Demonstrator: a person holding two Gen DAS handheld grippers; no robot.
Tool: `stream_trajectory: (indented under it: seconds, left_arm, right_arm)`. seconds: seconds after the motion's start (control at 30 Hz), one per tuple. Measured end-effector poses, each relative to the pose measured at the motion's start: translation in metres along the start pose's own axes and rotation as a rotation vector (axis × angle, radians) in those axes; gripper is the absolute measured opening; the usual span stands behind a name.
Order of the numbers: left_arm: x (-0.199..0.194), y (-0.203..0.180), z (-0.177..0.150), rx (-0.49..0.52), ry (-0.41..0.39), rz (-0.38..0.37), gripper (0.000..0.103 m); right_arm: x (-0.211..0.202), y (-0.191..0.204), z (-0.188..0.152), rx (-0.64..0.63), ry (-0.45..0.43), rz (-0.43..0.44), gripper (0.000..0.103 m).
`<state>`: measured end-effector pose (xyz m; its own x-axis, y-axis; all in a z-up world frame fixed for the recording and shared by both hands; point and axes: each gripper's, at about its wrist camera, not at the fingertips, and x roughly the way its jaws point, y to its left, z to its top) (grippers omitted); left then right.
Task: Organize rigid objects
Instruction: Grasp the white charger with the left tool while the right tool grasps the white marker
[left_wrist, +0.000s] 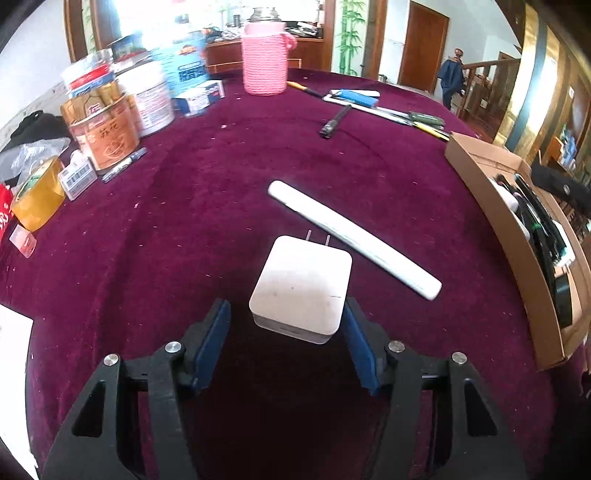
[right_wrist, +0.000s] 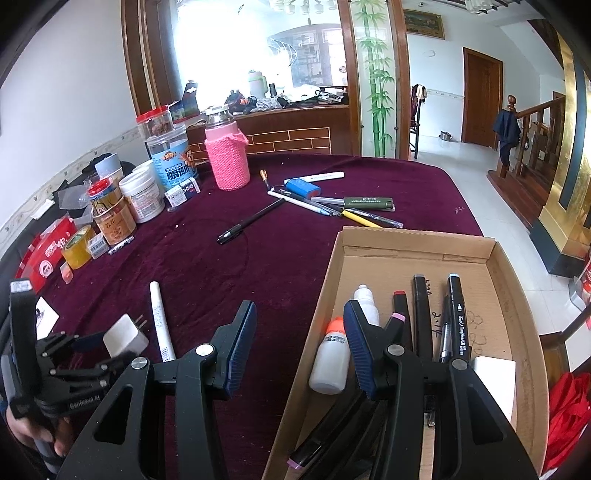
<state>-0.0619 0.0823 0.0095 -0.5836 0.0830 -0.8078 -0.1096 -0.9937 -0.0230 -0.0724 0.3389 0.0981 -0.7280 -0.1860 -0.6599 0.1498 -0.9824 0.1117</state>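
Maroon velvet covers my desk (left_wrist: 184, 229), and I start from the left tool (left_wrist: 286, 325): its jaws stand apart with the white charger (left_wrist: 301, 286) between the pads, prongs pointing to 12 o'clock. The right pad looks to be touching the charger's side; the left pad is clear of it, so nothing is clamped. From the right wrist view the charger (right_wrist: 123, 334) seems lifted off the cloth, though I cannot tell for sure.

A white pen (left_wrist: 351, 236) lies just beyond the charger, running from 11 o'clock to 4 o'clock. My right tool (right_wrist: 299, 347) is spread too and empty, straddling the near left wall of the box (right_wrist: 424, 240), which already holds markers (right_wrist: 456, 317) and two dropper bottles (right_wrist: 330, 360).

I judge the step in hand to be taking up the charger for the box. Next I need to close squarely on its flat sides, then carry it toward 3 o'clock over the box wall (left_wrist: 484, 184) without catching the pen.

Farther out at 12 o'clock, more pens (right_wrist: 332, 206) and a blue case (right_wrist: 303, 186) wait loose. A pink knitted bottle (right_wrist: 226, 158), jars (right_wrist: 171, 155) and tape (right_wrist: 77, 247) crowd the 10 o'clock edge. Beyond are a wooden counter, bamboo panel, tiled floor and staircase.
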Motion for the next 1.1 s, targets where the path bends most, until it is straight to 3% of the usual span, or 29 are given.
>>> stream_trajectory:
  seconds: [0.2, 0.27, 0.33, 0.47, 0.63, 0.77, 1.0, 1.1]
  left_arm:
    - [0.01, -0.003, 0.011, 0.02, -0.016, 0.002, 0.06]
    - [0.013, -0.001, 0.011, 0.02, -0.028, -0.006, 0.044]
    - [0.012, 0.004, 0.012, 0.009, -0.036, 0.019, 0.044]
    - [0.007, 0.033, 0.018, -0.111, -0.06, -0.006, 0.044]
    - [-0.01, 0.052, 0.022, -0.172, -0.153, 0.074, 0.044]
    - [-0.018, 0.054, 0.022, -0.168, -0.181, 0.069, 0.044]
    - [-0.025, 0.056, 0.023, -0.157, -0.222, 0.094, 0.044]
    - [-0.025, 0.057, 0.023, -0.161, -0.221, 0.09, 0.044]
  right_arm:
    - [0.005, 0.007, -0.003, -0.025, 0.014, 0.001, 0.044]
    - [0.006, 0.011, -0.004, -0.036, 0.022, 0.006, 0.044]
    - [0.008, 0.014, -0.005, -0.042, 0.028, 0.024, 0.044]
    - [0.01, 0.031, -0.008, -0.08, 0.056, 0.126, 0.044]
    - [0.023, 0.074, -0.014, -0.135, 0.129, 0.303, 0.044]
    - [0.047, 0.119, -0.02, -0.247, 0.204, 0.256, 0.044]
    - [0.086, 0.134, -0.013, -0.292, 0.275, 0.173, 0.043]
    - [0.099, 0.134, -0.011, -0.268, 0.305, 0.184, 0.033]
